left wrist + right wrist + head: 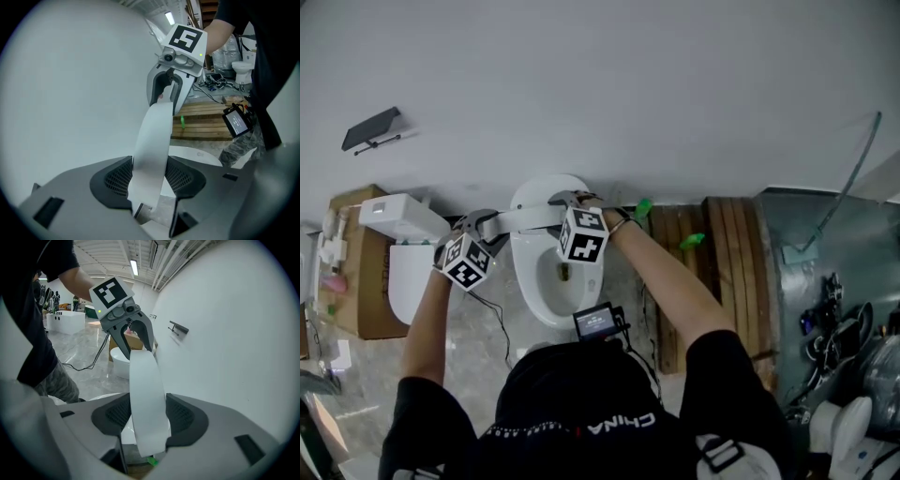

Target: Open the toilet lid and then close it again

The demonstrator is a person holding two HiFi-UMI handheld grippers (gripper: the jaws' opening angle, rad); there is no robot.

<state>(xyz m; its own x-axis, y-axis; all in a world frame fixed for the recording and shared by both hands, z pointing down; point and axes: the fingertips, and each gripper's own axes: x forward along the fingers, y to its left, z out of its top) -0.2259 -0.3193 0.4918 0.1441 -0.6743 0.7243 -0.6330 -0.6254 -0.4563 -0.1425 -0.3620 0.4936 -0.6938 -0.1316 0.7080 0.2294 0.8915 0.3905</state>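
The white toilet (546, 300) stands against the wall with its bowl uncovered. Its lid (525, 217) is lifted steeply, and its front rim shows as a pale band running between my two grippers. My left gripper (487, 225) grips that rim at its left end; in the left gripper view the lid rim (152, 140) fills the gap between the pads (117, 180). My right gripper (565, 201) grips the right end, and in the right gripper view the rim (145, 390) sits pressed between both pads (180, 416). Each gripper view shows the other gripper at the far end of the band.
A second white toilet (398, 217) and a cardboard box (361, 272) sit to the left. A wooden pallet (727, 253) with green items (692, 241) lies to the right, beside a glass panel (825, 234). A black shelf (370, 129) hangs on the wall. A cable (502, 328) trails over the floor.
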